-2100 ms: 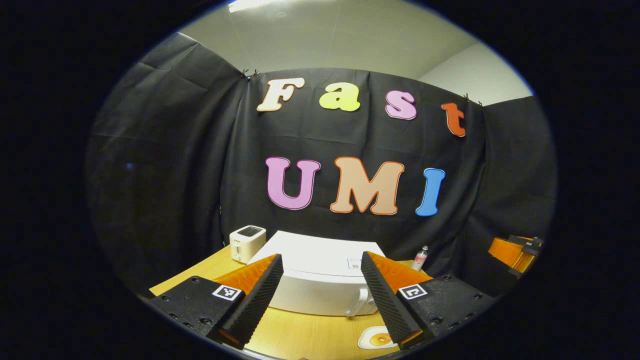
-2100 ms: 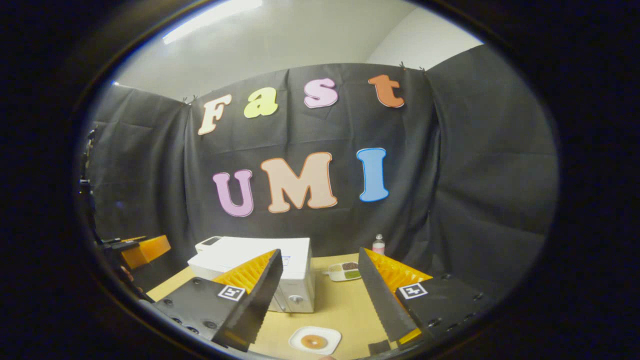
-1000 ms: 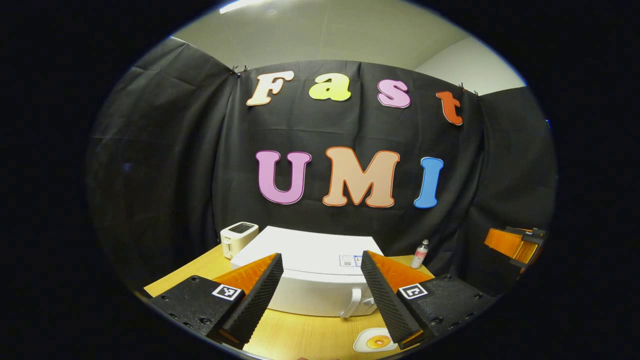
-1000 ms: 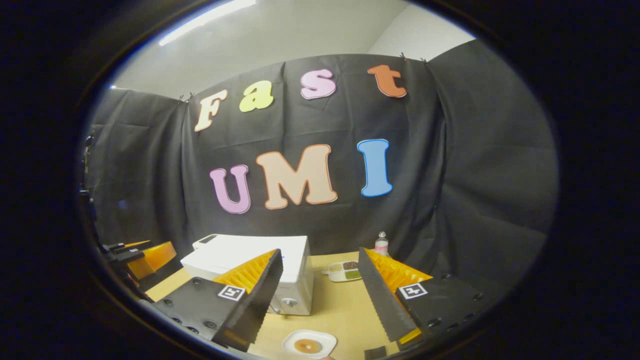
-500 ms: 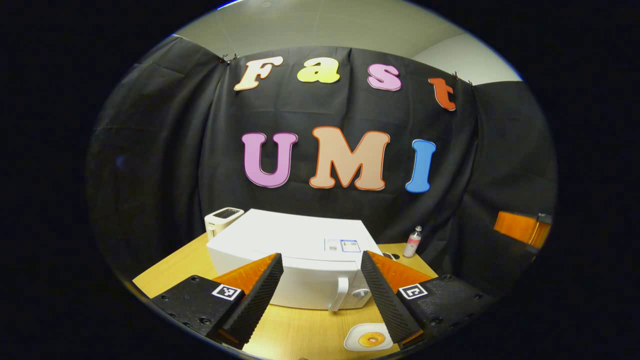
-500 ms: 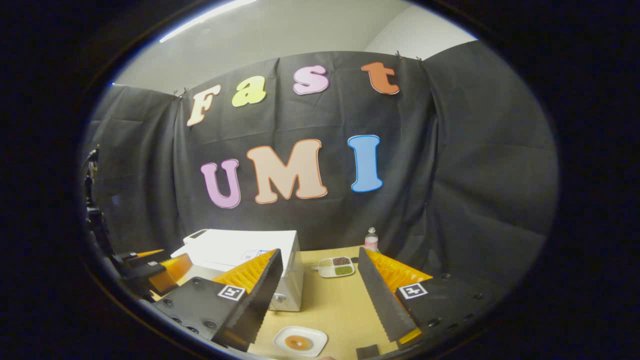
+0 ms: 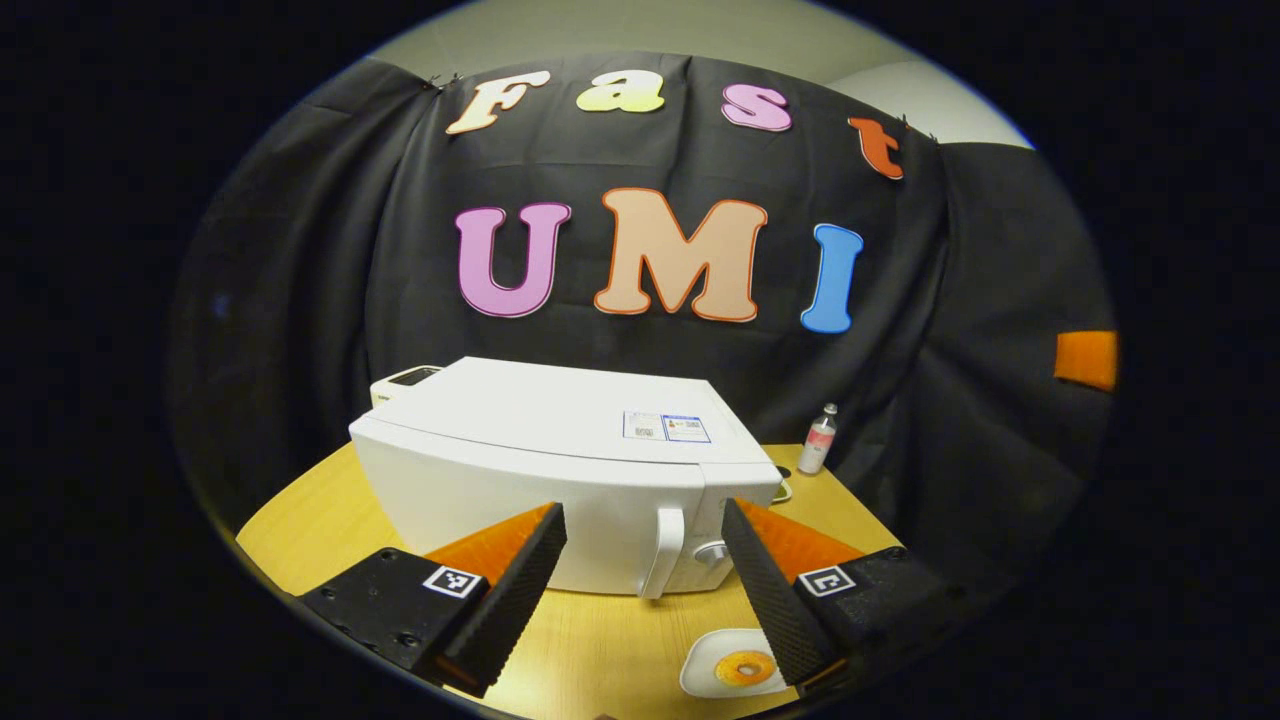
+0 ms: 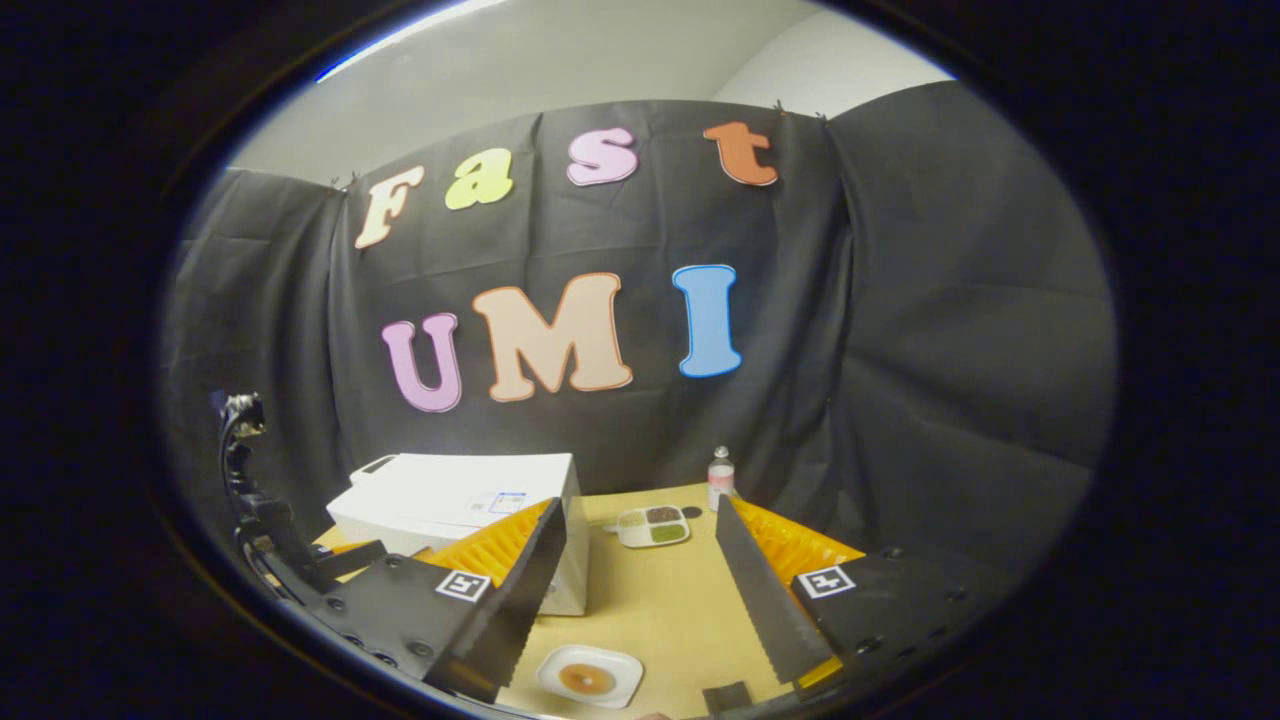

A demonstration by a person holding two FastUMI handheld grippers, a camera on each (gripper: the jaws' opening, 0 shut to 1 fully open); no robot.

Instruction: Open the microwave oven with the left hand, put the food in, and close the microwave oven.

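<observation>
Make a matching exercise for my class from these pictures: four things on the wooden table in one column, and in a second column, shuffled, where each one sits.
Things:
1. white box-shaped microwave oven
2. white square plate with a round brown food
3. small clear bottle with a pink label
4. white divided tray with three fillings

Places:
A. by the black cloth wall, standing upright
B. near table edge, in front of the oven
C. left part of the table, door shut
D. mid-table, just in front of the bottle

Pairs: 1-C, 2-B, 3-A, 4-D

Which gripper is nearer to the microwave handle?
Left. The left gripper faces the handle closely, fingers open either side. The right gripper hangs farther back, right of the microwave.
</observation>
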